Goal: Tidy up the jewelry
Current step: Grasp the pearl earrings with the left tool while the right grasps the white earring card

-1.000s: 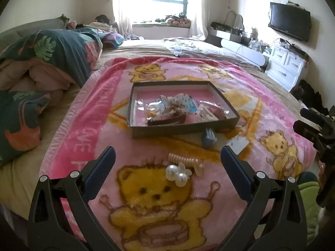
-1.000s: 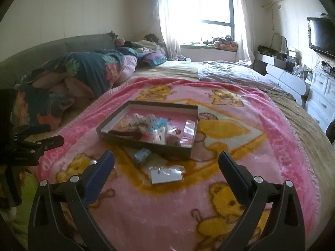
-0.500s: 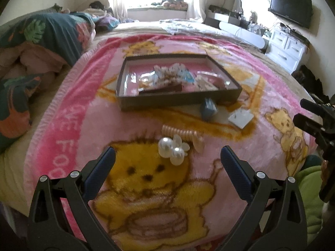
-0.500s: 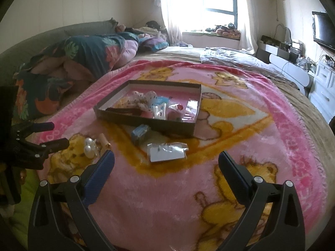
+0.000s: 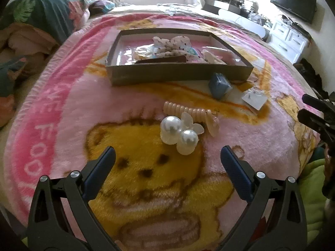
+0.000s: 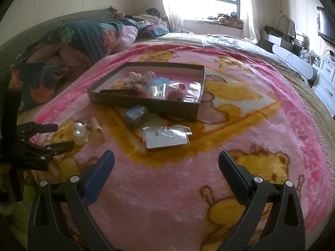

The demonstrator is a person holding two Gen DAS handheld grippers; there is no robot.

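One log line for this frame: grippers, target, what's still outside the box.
left gripper open, near pearl hair clip | right gripper open, empty | outside box: clip, coil hair tie, blue box, earring card

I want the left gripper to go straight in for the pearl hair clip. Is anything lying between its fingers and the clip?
Nothing visible does. The left gripper is open, and only bare blanket lies between it and the pearl hair clip. The coiled hair tie touches the clip's far side, beyond it.
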